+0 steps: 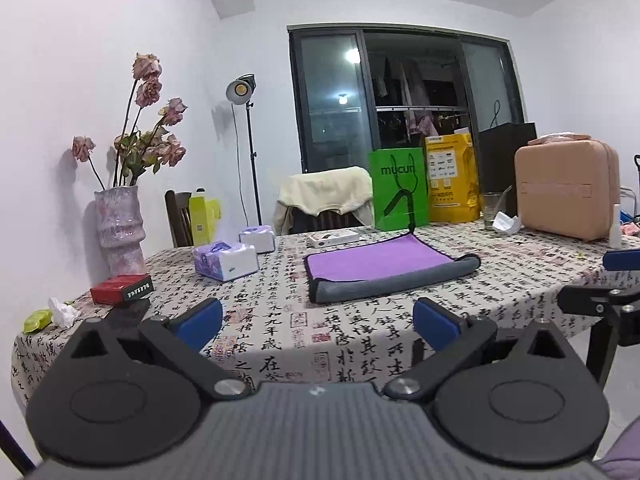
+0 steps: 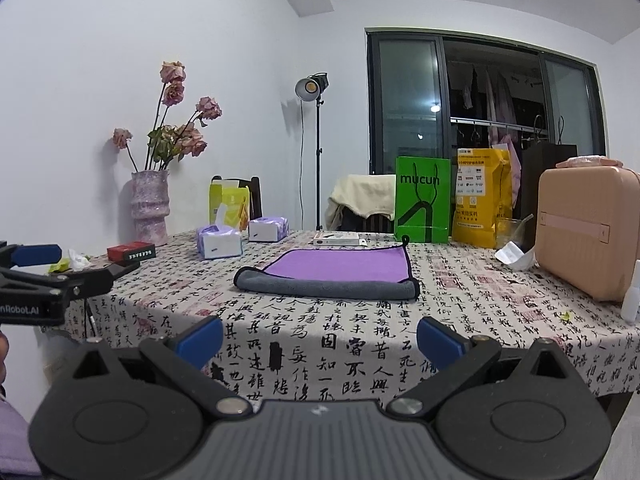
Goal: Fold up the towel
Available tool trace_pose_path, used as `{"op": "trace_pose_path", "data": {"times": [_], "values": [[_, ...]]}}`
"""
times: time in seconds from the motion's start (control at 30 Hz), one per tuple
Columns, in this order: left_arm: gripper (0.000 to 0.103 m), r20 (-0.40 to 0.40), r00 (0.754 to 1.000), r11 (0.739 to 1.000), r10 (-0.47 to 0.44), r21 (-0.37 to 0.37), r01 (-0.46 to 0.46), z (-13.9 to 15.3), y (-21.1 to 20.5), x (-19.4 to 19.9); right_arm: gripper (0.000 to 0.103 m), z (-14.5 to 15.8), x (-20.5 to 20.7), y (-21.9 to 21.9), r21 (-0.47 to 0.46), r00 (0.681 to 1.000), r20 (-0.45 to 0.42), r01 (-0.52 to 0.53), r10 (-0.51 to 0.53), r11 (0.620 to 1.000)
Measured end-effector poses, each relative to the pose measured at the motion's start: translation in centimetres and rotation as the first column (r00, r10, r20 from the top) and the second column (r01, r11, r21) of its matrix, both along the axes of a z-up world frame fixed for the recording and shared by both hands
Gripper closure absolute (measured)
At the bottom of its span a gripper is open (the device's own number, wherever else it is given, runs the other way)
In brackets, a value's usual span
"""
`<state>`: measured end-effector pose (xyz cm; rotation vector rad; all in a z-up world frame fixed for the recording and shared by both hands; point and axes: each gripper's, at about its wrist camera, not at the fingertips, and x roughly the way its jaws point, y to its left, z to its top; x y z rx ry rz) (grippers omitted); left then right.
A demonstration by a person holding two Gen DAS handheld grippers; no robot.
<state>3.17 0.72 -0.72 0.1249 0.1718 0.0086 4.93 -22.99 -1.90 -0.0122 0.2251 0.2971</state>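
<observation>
Both grippers, left (image 1: 318, 322) & right (image 2: 320, 338), jaws wide, holding nothing, short of towel (image 2: 332, 270).

The room is bright with soft, cool light, and a lamp (image 1: 241, 92) glows far beyond the tongs. Flowers (image 1: 150, 120) cast faint shadows on the wall. Edges bend and corners go dark.

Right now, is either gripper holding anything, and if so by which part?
Nothing is held. The left gripper and right gripper are both open and empty, short of the towel lying on the table.
</observation>
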Motion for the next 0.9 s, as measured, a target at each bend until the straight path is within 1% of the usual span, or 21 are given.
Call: {"op": "trace_pose_path", "data": {"times": [0.1,0.2,0.5,0.7,0.9], "values": [[0.000,-0.023,1.000,1.000,0.020,0.022,-0.020,-0.5,0.4,1.6,0.000,-0.7,1.0,0.0,-0.015,1.000,0.015,-0.015,0.015,1.000],[0.000,-0.039,0.999,0.999,0.037,0.009,-0.036,-0.6,0.9,3.2,0.000,-1.3,2.9,0.3,-0.039,1.000,0.003,-0.014,0.014,0.999],[0.000,-0.069,0.995,0.998,0.068,-0.007,-0.068,-0.3,1.3,8.1,0.000,-1.6,7.9,-0.5,0.001,1.000,-0.029,-0.003,0.003,1.000],[0.000,-0.092,0.994,0.998,0.065,-0.008,-0.066,-0.1,1.2,11.6,0.000,-1.1,11.1,-1.2,0.002,0.999,-0.046,0.011,-0.011,1.000],[0.000,-0.120,0.991,0.998,0.058,-0.021,-0.061,-0.3,1.3,15.3,0.000,-1.0,14.9,-1.8,-0.004,0.999,-0.035,0.023,-0.023,1.000]]}}
